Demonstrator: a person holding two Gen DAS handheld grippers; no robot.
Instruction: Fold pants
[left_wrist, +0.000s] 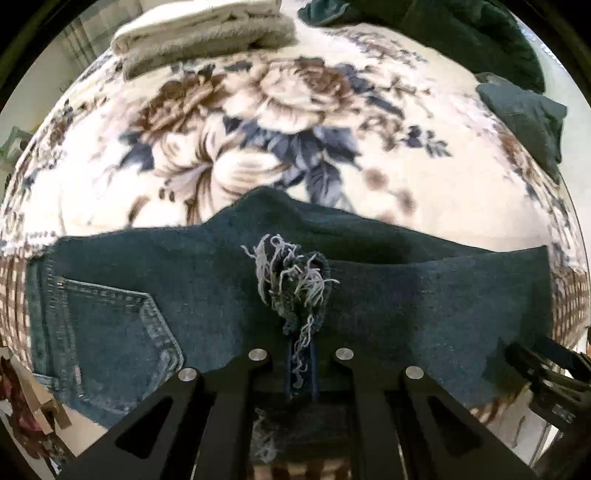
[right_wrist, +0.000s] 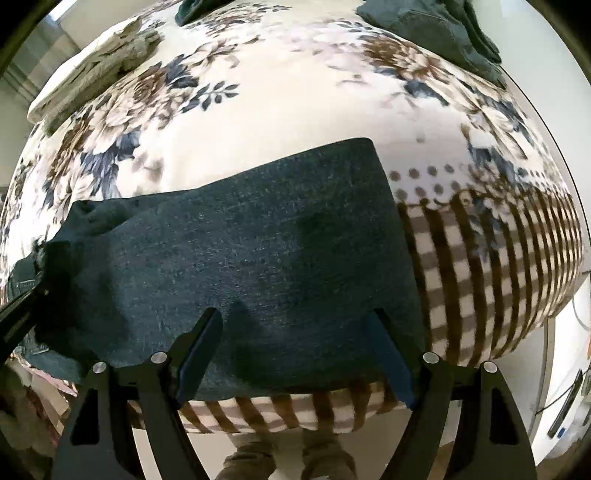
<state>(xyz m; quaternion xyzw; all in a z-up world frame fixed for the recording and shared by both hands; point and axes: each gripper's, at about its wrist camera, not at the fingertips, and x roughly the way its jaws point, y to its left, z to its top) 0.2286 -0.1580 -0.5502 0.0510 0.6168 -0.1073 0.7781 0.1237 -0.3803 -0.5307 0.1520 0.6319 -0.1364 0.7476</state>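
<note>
Dark blue jeans (left_wrist: 192, 280) lie folded across the near edge of the bed, back pocket (left_wrist: 110, 332) at the left. My left gripper (left_wrist: 301, 356) points down and is shut on the frayed hem (left_wrist: 295, 280), which bunches up between its fingers. In the right wrist view the same jeans (right_wrist: 258, 251) show as a plain denim panel. My right gripper (right_wrist: 295, 350) hangs just over the panel's near edge, jaws wide apart, with nothing pinched between its pads. The right gripper (left_wrist: 546, 373) shows at the left view's right edge, and the left gripper (right_wrist: 22, 314) at the right view's left edge.
The bed carries a floral blanket (left_wrist: 295, 92) with a checked border (right_wrist: 480, 277). A folded beige towel (left_wrist: 203, 33) lies at the back left. Dark green clothes (left_wrist: 480, 37) and another piece (left_wrist: 524, 114) lie at the back right. A person's feet (right_wrist: 288, 458) stand below the bed edge.
</note>
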